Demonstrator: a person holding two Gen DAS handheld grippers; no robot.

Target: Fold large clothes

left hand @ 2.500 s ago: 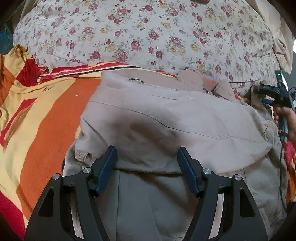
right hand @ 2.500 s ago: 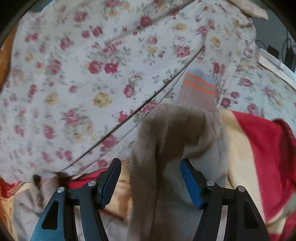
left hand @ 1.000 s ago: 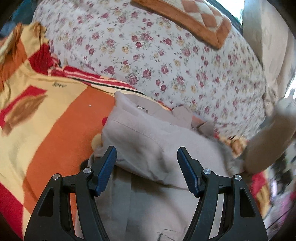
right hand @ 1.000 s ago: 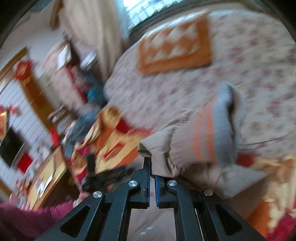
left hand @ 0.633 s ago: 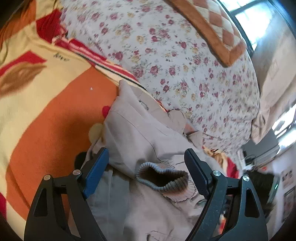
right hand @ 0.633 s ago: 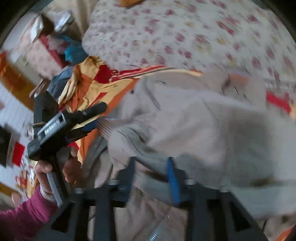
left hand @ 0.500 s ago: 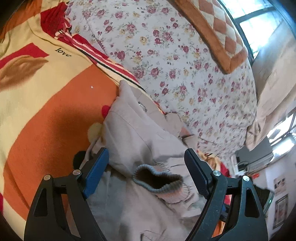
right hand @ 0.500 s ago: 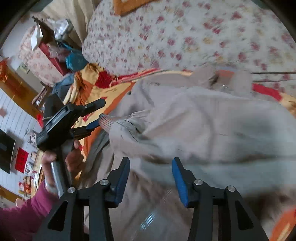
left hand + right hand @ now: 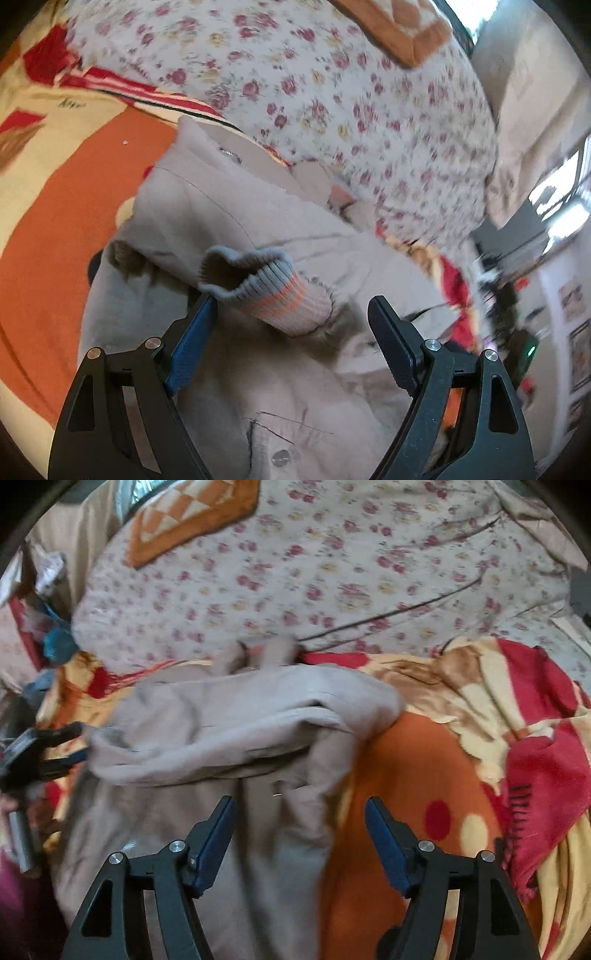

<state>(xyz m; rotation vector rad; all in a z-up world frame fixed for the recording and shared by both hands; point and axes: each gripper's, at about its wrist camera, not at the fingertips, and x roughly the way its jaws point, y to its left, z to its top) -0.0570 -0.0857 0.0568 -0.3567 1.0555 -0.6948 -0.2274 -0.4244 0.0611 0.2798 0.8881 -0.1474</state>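
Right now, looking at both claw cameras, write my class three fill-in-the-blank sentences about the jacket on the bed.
1. The beige jacket lies on an orange, yellow and ____ blanket.
2. The ribbed cuff has ____ stripes.
3. The quilt behind the jacket has a ____ print.

Missing words: red; orange; floral

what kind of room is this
Most likely a bedroom at home: a floral quilt heaped on an orange and red blanket, with a beige jacket laid out on it and a window nearby.

Beige jacket (image 9: 280, 229), grey-and-orange-striped cuff (image 9: 273, 295), orange-red-cream blanket (image 9: 55, 206), floral quilt (image 9: 332, 92).
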